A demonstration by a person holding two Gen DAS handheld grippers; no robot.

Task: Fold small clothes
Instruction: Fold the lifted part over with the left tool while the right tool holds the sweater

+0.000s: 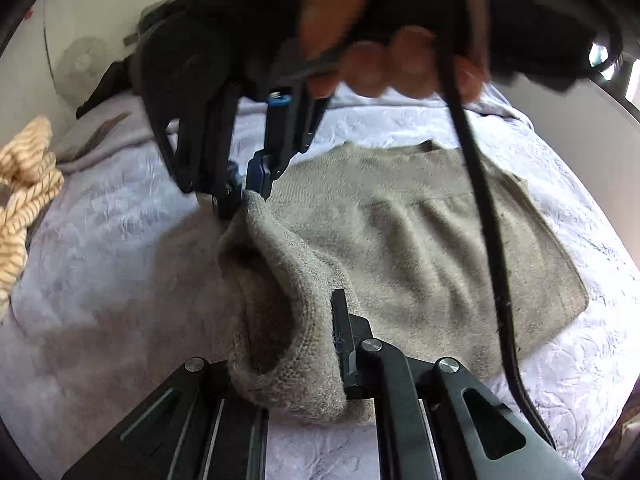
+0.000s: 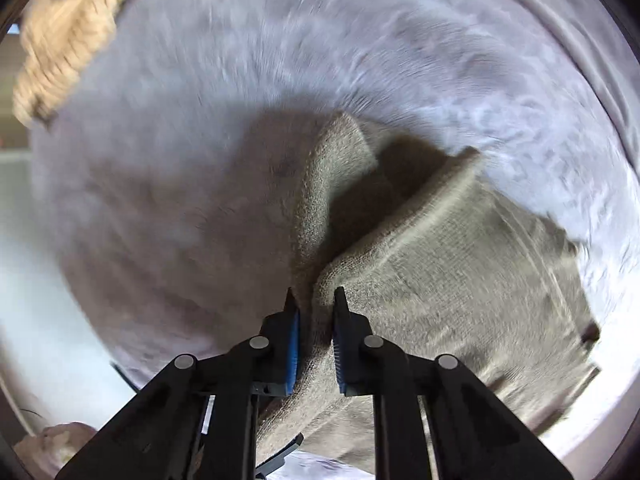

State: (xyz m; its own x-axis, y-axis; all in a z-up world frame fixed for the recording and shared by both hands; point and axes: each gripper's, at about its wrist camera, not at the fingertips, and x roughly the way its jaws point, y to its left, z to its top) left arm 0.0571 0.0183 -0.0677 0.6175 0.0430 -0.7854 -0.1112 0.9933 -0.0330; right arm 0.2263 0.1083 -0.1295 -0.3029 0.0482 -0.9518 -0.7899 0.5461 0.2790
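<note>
A grey-beige knitted garment (image 1: 420,232) lies on a pale lilac bedspread (image 1: 120,240). Its left edge is lifted into a raised fold. My left gripper (image 1: 304,344) is shut on the near end of that fold; its left finger is hidden by the cloth. My right gripper (image 1: 244,188) shows in the left wrist view, shut on the far end of the same fold. In the right wrist view the right gripper (image 2: 314,300) pinches the knit (image 2: 440,264) between blue pads (image 2: 294,344), and the cloth hangs in a peak ahead.
A cream striped garment (image 1: 28,184) lies bunched at the bed's left edge; it also shows in the right wrist view (image 2: 68,40). A black cable (image 1: 488,216) hangs across the right. A grey blanket (image 1: 116,136) lies at the bed's far side.
</note>
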